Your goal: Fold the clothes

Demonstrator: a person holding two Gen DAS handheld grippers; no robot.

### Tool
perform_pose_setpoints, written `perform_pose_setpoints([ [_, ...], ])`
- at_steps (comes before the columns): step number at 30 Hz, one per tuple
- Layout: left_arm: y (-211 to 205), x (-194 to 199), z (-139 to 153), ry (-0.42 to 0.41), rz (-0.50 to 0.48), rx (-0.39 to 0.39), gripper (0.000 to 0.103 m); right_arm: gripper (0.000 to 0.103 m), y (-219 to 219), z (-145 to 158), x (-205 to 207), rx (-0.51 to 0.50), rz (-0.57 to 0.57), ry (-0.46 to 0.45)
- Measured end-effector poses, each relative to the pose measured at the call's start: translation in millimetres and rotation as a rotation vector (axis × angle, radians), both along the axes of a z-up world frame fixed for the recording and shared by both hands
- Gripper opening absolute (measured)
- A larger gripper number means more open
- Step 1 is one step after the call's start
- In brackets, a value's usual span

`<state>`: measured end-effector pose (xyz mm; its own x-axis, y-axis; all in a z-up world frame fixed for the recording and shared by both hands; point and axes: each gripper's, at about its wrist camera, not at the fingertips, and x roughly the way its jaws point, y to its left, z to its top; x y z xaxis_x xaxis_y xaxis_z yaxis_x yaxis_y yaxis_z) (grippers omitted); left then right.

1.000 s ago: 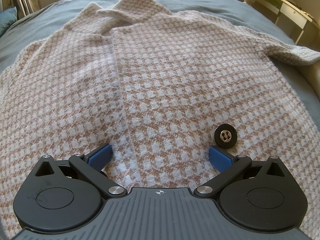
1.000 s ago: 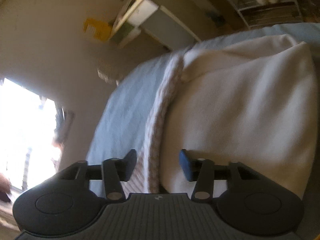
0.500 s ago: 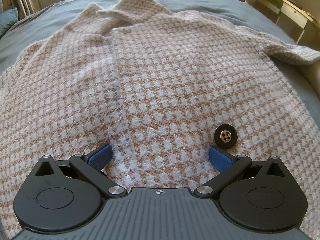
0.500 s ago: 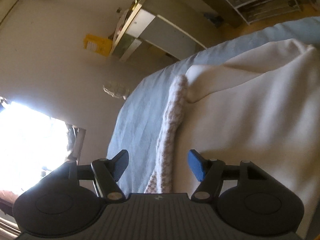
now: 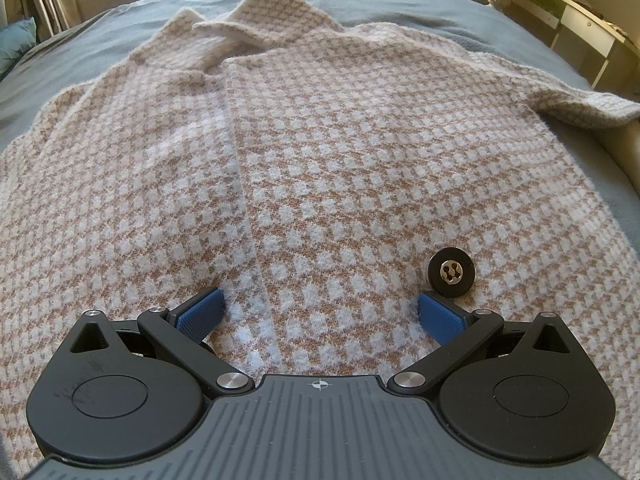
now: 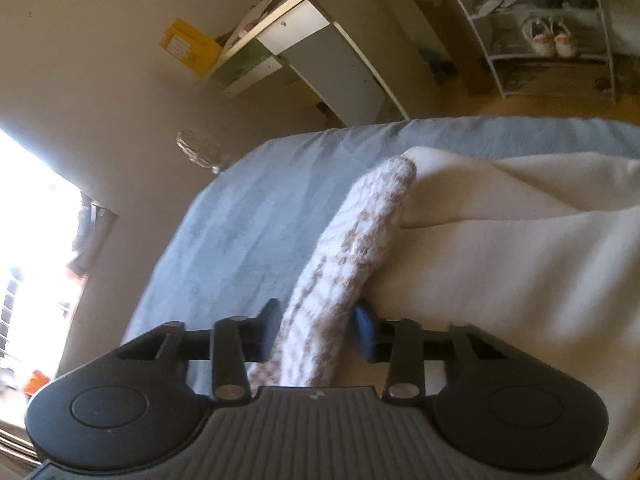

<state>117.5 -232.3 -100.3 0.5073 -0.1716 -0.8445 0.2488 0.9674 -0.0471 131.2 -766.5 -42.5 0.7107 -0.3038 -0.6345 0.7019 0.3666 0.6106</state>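
Left tongs (image 5: 318,312) stand wide, blue pads resting on our checked knit garment (image 5: 320,168), which lies flat on the blue-grey bed (image 5: 80,40), collar pointing away, bare bedding showing beyond its edges. Right tongs (image 6: 316,320) have just closed narrow, pinching a rolled edge of the garment (image 6: 360,240) beside its cream lining (image 6: 520,280). We see a black button (image 5: 452,274) beside the left tongs' right-hand pad.

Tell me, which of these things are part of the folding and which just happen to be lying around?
Part of the job:
- checked knit jacket
- its edge, pinched in the right tongs
- left tongs, open on the jacket

Just lying about:
- desk
- shoe rack
- yellow box
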Motion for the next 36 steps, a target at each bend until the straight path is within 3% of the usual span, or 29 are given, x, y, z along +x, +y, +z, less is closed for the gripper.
perform_pose_setpoints([
  [2, 0.1, -0.2, -0.2, -0.001, 0.0, 0.0, 0.103, 0.012, 2.9, 0.7, 0.0, -0.023, -0.001, 0.019],
  [5, 0.8, -0.9, -1.3, -0.002, 0.001, -0.001, 0.103, 0.009, 6.9, 2.1, 0.5, -0.05, 0.002, 0.015],
  [10, 1.6, -1.7, -1.8, -0.005, 0.001, -0.003, 0.103, 0.008, 17.8, 14.5, -1.0, -0.09, 0.015, -0.041],
  [21, 2.5, -3.8, -3.5, -0.011, 0.001, -0.006, 0.103, 0.008, 75.2, 62.5, 16.1, -0.209, 0.239, -0.199],
  [36, 2.8, -8.5, -9.1, -0.029, 0.004, -0.009, 0.103, 0.008, 168.8, 94.8, 25.0, -0.133, 0.557, -0.368],
])
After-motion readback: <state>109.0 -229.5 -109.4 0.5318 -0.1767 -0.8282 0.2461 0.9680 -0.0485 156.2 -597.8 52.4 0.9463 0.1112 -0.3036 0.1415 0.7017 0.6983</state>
